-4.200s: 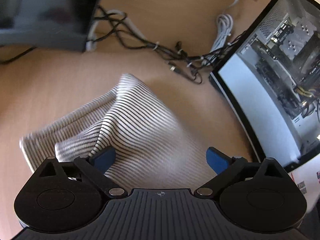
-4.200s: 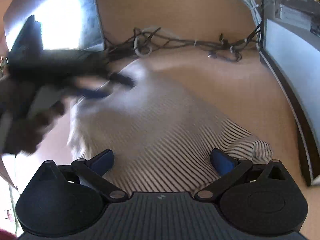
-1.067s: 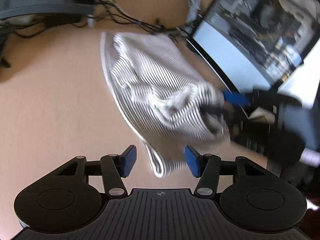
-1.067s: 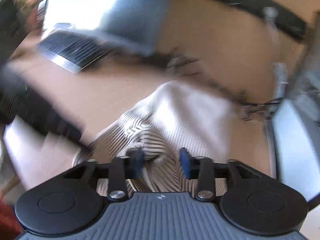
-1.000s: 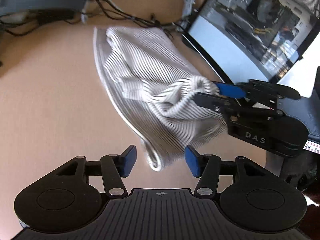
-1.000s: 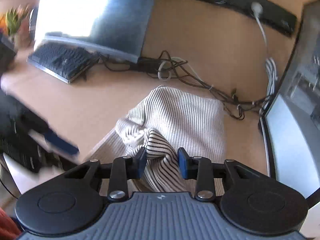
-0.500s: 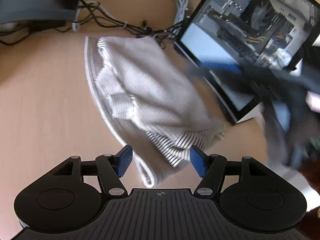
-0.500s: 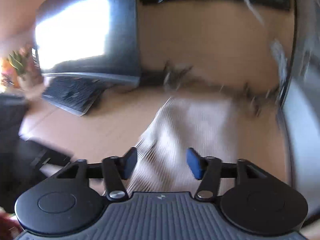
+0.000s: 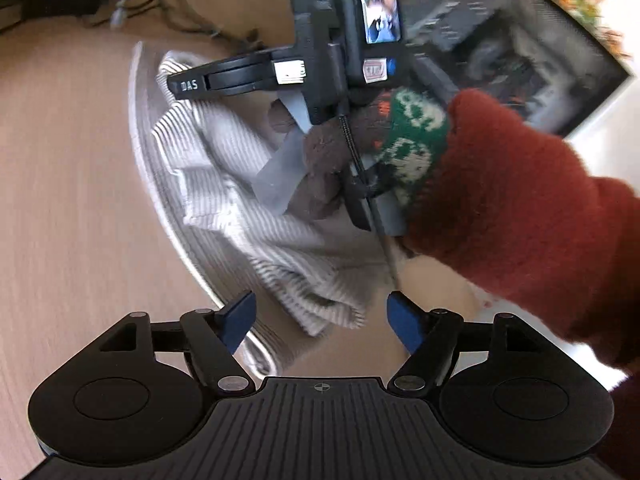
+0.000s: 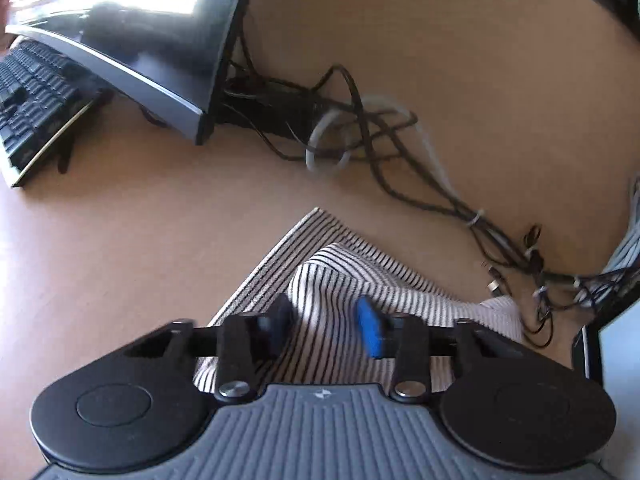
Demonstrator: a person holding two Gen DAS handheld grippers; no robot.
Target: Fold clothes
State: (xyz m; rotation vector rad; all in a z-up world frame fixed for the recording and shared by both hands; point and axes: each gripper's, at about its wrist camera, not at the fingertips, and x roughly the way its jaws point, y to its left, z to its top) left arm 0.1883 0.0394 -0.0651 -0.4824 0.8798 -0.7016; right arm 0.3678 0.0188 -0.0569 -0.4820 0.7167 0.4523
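A white garment with thin dark stripes (image 9: 248, 216) lies loosely folded on the wooden desk (image 9: 72, 184). My left gripper (image 9: 320, 316) is open, hovering just above the garment's near corner. My right gripper shows in the left wrist view (image 9: 176, 86), reaching over the garment's far end, held by a hand in a red sleeve (image 9: 520, 208). In the right wrist view the right gripper (image 10: 326, 326) is open, its blue pads either side of a raised fold of the striped garment (image 10: 340, 280).
A monitor (image 10: 132, 20) and keyboard (image 10: 36, 100) stand at the far left. A tangle of cables (image 10: 380, 148) lies behind the garment. A glass-sided computer case (image 9: 508, 52) stands to the right.
The right gripper has swung across from the garment's right side to its far end and now sits low over a fold. The left gripper has opened wider.
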